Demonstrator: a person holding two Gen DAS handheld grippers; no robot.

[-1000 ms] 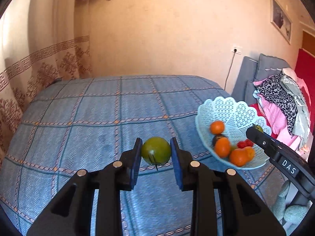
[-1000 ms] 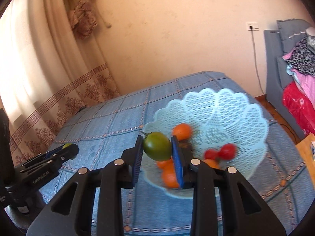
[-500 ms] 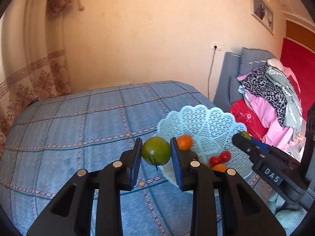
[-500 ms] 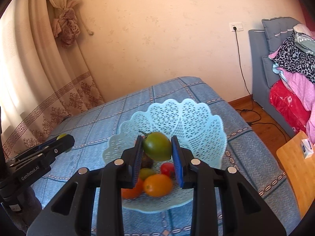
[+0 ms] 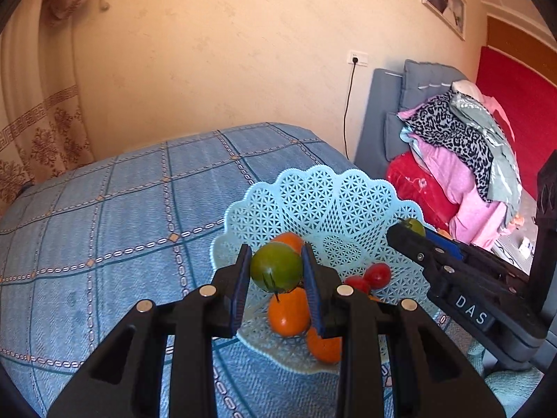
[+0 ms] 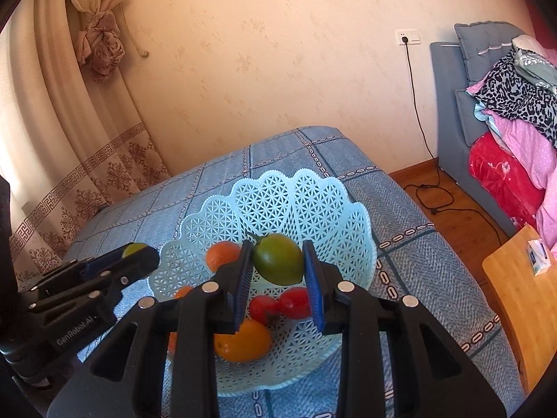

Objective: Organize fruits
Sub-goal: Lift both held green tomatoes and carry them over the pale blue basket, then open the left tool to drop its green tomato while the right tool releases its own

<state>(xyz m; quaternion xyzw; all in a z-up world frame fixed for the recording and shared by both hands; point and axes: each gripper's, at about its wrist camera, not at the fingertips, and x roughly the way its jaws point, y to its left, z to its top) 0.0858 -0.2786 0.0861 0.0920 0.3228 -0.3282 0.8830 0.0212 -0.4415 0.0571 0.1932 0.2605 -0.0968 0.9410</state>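
Blue checked cloth (image 5: 104,230) covered the table, and a peach wall (image 5: 226,52) stood behind it, with a curtain (image 6: 87,111) on one side and a grey sofa (image 5: 400,104) piled with clothes (image 5: 466,146) on the other. On the cloth sat a pale blue lattice basket (image 5: 313,202).

From the left wrist view, the left gripper (image 5: 276,275) had its blue pads pressed on both sides of a green tomato (image 5: 276,266), stem pointing down. It was held above the near-left part of the basket. Below it in the basket lay orange fruits (image 5: 289,313) and two red tomatoes (image 5: 369,277).

From the right wrist view, the right gripper (image 6: 278,268) also clamped a second green tomato (image 6: 278,259) between its pads, over the middle of the basket (image 6: 278,195). Under it lay the red tomatoes (image 6: 282,304), a yellow-orange fruit (image 6: 243,341) and another orange (image 6: 221,254) further back.

Each gripper appeared in the other view: the right one (image 5: 405,231) came from the right over the basket rim with a bit of green at its tip, and the left one (image 6: 139,254) came from the left beside the rim, also with green at its tip.

A wooden board (image 6: 522,296) stood right of the table.
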